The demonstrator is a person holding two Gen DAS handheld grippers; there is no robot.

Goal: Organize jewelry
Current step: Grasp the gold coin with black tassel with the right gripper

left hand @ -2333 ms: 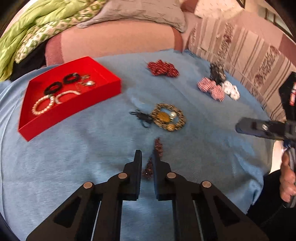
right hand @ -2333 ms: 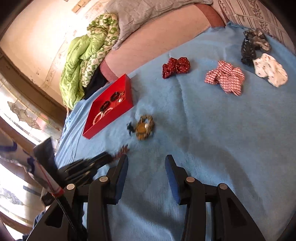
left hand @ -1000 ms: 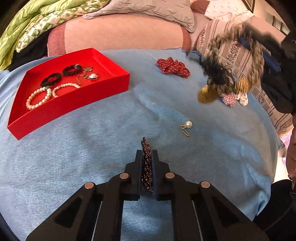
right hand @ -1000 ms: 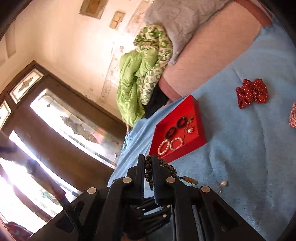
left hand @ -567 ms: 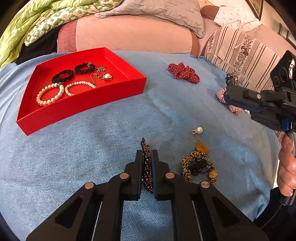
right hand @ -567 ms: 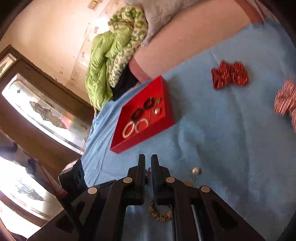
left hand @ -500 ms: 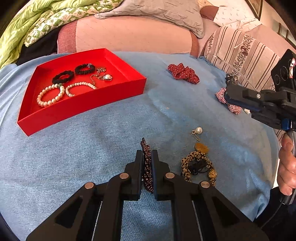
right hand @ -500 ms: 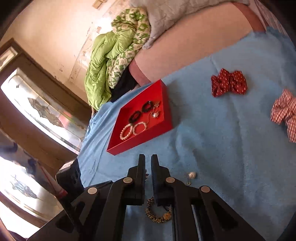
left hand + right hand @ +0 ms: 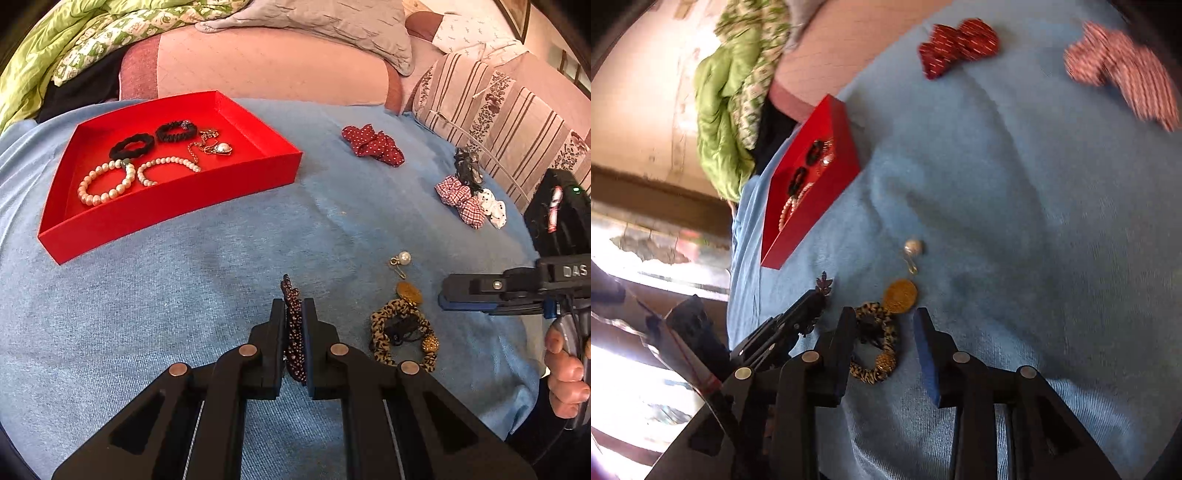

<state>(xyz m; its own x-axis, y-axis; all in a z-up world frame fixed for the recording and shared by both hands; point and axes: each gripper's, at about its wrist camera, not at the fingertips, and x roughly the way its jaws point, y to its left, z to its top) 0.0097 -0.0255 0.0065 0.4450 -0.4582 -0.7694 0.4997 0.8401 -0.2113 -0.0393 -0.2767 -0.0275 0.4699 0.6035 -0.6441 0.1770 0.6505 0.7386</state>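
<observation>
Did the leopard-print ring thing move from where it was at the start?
Yes. The leopard-print ring moved nearer the camera, farther from the red tray, now beside the left gripper.

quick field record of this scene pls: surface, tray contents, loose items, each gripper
surface: blue cloth
red tray: two pearl bracelets, two black scrunchies, a pendant chain
loose items: leopard-print scrunchie, pearl pin, red dotted bow, checked bow
left gripper: shut on dark beaded piece
right gripper: jaws just opened, open over the leopard-print scrunchie, which lies on the cloth
</observation>
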